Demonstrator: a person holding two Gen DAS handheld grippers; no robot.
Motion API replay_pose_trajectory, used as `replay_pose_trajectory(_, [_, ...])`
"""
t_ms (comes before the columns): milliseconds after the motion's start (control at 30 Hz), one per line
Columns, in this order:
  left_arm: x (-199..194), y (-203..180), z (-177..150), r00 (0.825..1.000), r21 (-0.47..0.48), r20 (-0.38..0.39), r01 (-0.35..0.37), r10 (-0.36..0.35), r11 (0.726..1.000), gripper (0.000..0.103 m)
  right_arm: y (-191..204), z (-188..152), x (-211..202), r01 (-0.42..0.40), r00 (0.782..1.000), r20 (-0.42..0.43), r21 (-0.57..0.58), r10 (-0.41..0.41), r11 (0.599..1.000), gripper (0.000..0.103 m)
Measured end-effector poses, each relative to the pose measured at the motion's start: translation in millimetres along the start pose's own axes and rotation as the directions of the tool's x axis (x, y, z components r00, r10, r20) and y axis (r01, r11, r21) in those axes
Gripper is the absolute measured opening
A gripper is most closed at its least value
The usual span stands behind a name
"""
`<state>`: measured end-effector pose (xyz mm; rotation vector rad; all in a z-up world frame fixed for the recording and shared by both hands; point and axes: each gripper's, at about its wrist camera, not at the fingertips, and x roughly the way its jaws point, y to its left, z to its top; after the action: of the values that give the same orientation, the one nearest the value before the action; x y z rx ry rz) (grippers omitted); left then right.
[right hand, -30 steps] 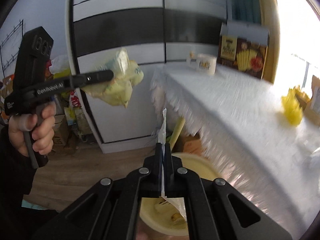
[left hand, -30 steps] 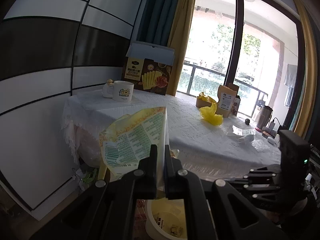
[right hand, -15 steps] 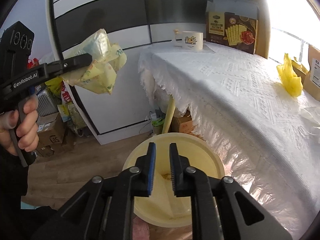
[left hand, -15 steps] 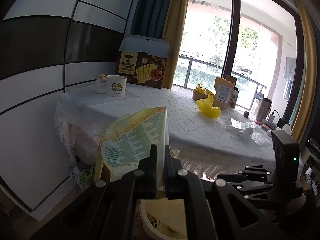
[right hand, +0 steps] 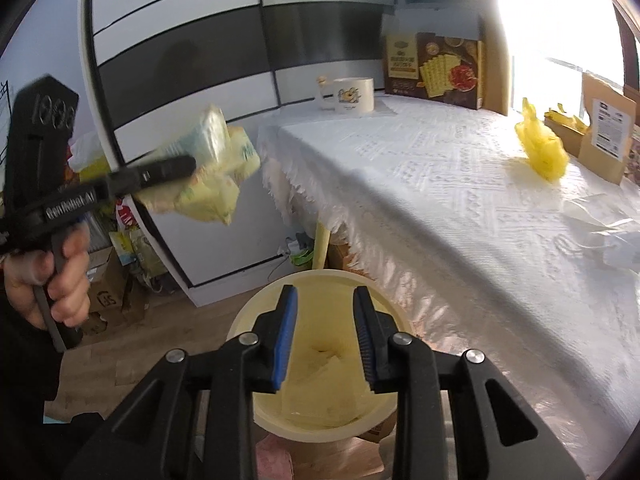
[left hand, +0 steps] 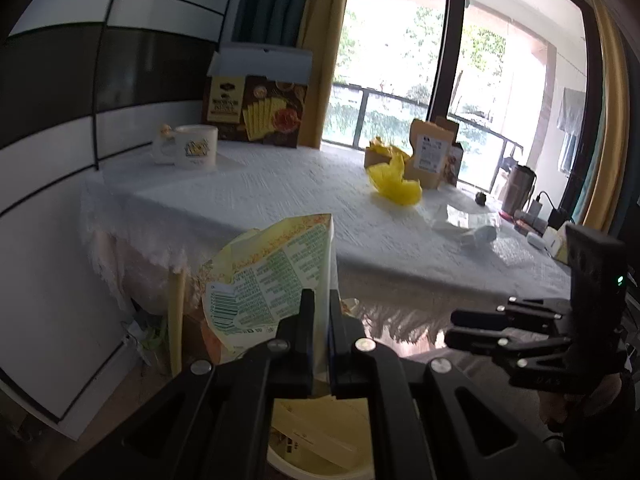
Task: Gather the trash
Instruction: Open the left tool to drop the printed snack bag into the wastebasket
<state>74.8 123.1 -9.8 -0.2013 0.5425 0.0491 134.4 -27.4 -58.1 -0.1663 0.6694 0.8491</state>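
Observation:
My left gripper (left hand: 319, 306) is shut on a crumpled yellow snack wrapper (left hand: 272, 276) with green print and a barcode, held in the air beside the table. From the right wrist view the same left gripper (right hand: 186, 166) and wrapper (right hand: 214, 168) hang to the left of a round cream trash bin (right hand: 256, 304). My right gripper (right hand: 326, 300) hovers right above the bin's mouth; its jaws are opening and nothing is between them. Pale scraps lie inside the bin. A crumpled yellow bag (right hand: 542, 148) and clear plastic wrap (right hand: 612, 232) lie on the table.
The table with a white lace cloth (right hand: 440, 184) runs along the right, its fringed edge close to the bin. A mug (right hand: 354, 94), a cracker box (right hand: 434, 68) and a brown pouch (left hand: 430, 152) stand on it. Boxes and bags (right hand: 112, 264) crowd the floor by the wardrobe.
My right gripper let go of a thin clear strip over the bin and its jaws spread apart. My left gripper carried the wrapper nearer to the bin.

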Motion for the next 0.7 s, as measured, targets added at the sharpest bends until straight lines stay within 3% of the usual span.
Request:
replay_pose_trajectory(233, [36,-33,-7,0.994,0.035,-0.105,0.031,-0.027,0.999,0.004,-25,-11,-23,0.02,0.999,0.028,0.037,-0.021,0.999,0.027])
replay_pose_trajectory(367, [53,-42,-12,0.988,0.006,-0.15,0.02,-0.019,1.0,0.006,-38,-17,-35,0.025,0.999,0.045,0.061,-0.028,0.998,0.027])
replay_pose_trajectory(433, [60,-43,-15,0.984,-0.021,-0.177,0.023,-0.026,1.0,0.011,-45,-20,-41,0.027,0.998,0.056,0.071,-0.031,0.997,0.028])
replay_pose_trajectory(500, [66,-45,-17,0.981,-0.036,-0.193,0.018,-0.025,0.999,0.031,-49,-22,-46,0.028,0.997,0.064,0.078,-0.033,0.997,0.028])
replay_pose_trajectory(567, [70,-48,-19,0.979,-0.043,-0.202,0.007,-0.016,0.999,0.043,-54,-24,-51,0.028,0.997,0.071,0.084,-0.034,0.996,0.029])
replay_pose_trajectory(700, [71,-54,-18,0.98,-0.042,-0.198,0.001,-0.009,0.999,0.043,-63,-29,-60,0.03,0.996,0.085,0.097,-0.038,0.995,0.029])
